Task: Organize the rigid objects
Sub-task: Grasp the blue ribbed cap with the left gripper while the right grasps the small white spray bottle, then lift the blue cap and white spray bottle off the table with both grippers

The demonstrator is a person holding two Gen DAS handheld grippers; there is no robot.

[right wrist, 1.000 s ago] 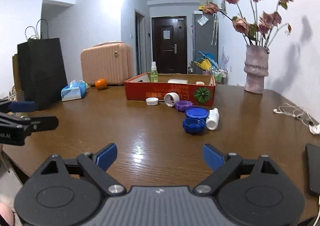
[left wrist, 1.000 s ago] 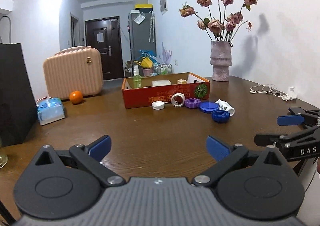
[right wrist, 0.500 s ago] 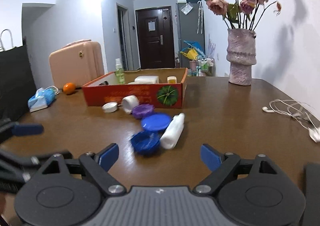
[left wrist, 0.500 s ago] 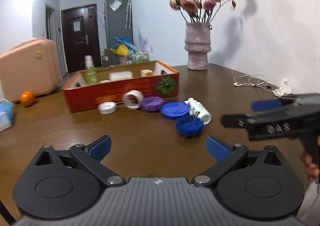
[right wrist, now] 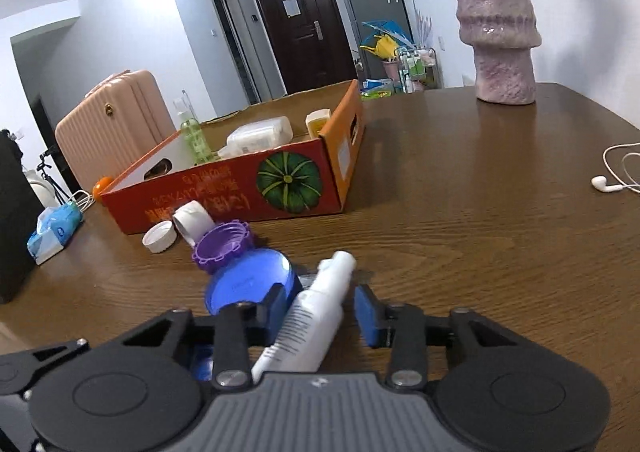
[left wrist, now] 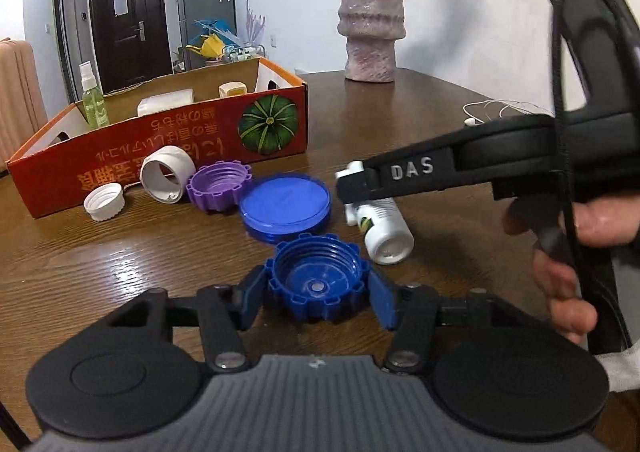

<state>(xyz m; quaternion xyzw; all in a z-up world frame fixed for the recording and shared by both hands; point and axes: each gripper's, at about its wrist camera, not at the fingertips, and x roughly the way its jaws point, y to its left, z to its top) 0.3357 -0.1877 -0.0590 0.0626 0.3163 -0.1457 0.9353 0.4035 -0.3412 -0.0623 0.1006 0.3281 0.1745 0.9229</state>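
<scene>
On the brown table, a blue ribbed cap lies open side up. My left gripper is closing, and both pads touch the cap's sides. A white bottle lies on its side between the closing jaws of my right gripper. Its left pad rests against the bottle and a thin gap shows at the right pad. In the left wrist view, the right gripper's fingers reach over the bottle. A flat blue lid, a purple cap, a white ring and a small white cap lie nearby.
A red cardboard box holding a spray bottle and small containers stands behind the caps. Farther right are a pink vase and white earphones. A suitcase, an orange and a tissue pack sit left. A person's hand holds the right gripper.
Both grippers moved forward and down to the caps in front of the box. Their wide jaws narrowed, the left around the blue ribbed cap, the right around the white bottle.
</scene>
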